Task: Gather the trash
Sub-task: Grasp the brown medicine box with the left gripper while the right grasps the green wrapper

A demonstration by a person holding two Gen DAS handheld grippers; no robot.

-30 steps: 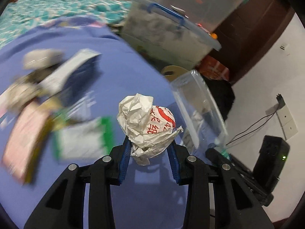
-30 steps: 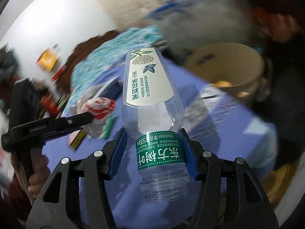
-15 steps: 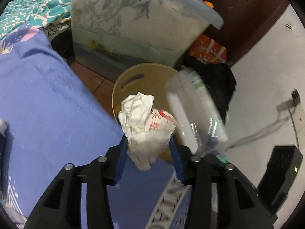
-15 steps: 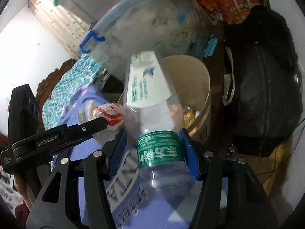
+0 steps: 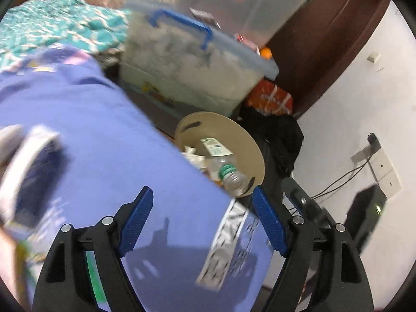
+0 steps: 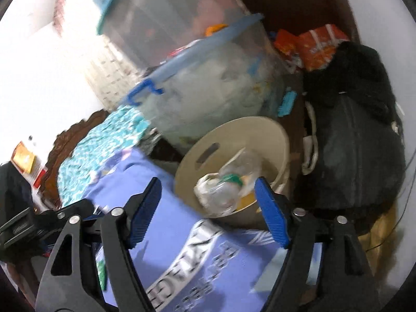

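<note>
Both the left hand-held gripper (image 5: 201, 215) and the right hand-held gripper (image 6: 208, 204) are spread wide, grasping nothing, above a purple-covered bed (image 5: 109, 156). Beside the bed, a beige bin (image 6: 273, 135) contains a clear plastic bottle (image 5: 228, 174) and crumpled paper (image 6: 205, 184). Motion blur obscures the bin's other contents.

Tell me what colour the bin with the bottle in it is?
The bin is beige, clearest in the right wrist view.
</note>
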